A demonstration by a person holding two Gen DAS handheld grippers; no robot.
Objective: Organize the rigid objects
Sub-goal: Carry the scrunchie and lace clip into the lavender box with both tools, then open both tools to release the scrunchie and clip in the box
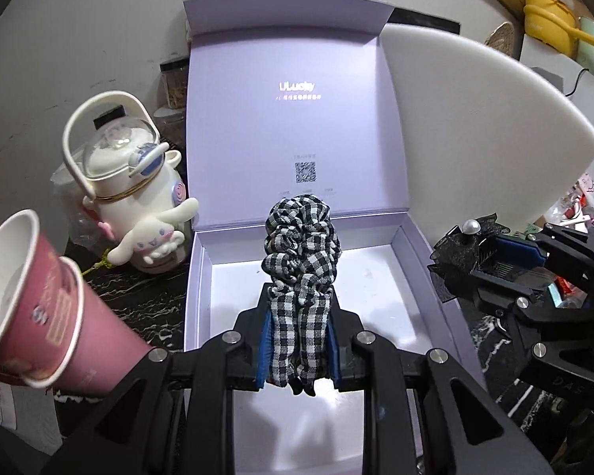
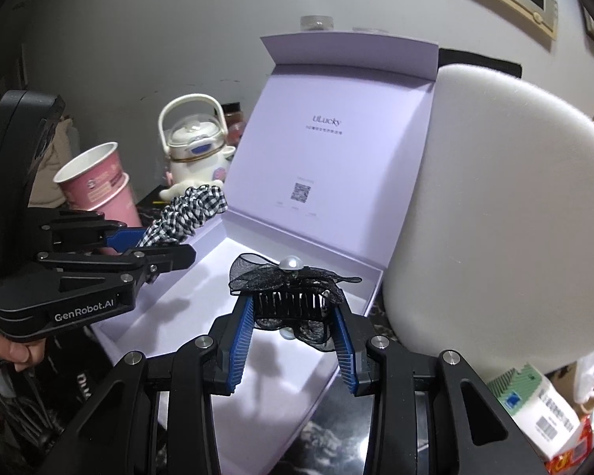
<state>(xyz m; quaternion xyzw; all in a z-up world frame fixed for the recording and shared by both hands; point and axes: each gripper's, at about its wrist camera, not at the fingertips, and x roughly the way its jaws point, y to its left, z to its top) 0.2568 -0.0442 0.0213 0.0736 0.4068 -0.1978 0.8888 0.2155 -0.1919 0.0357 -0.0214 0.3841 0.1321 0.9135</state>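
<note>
A lavender gift box (image 1: pixel 206 277) (image 2: pixel 372 289) lies open with its lid standing up at the back; its white floor is bare. My left gripper (image 1: pixel 299 308) is shut on a black-and-white checked scrunchie (image 1: pixel 301 245) (image 2: pixel 194 209), held above the box's middle. My right gripper (image 2: pixel 293 308) is shut on a black hair claw clip (image 2: pixel 289 301) with a gauze bow and a pearl (image 2: pixel 291 263), held over the box's right half. In the left wrist view this clip (image 1: pixel 463 249) hangs at the box's right wall.
Stacked pink paper cups (image 1: pixel 31 297) (image 2: pixel 99 182) and a white cartoon kettle (image 1: pixel 138 198) (image 2: pixel 196 146) stand left of the box on dark marble. A white foam slab (image 1: pixel 475 126) (image 2: pixel 495 217) leans right of the lid. Packets (image 2: pixel 542 407) lie at the right.
</note>
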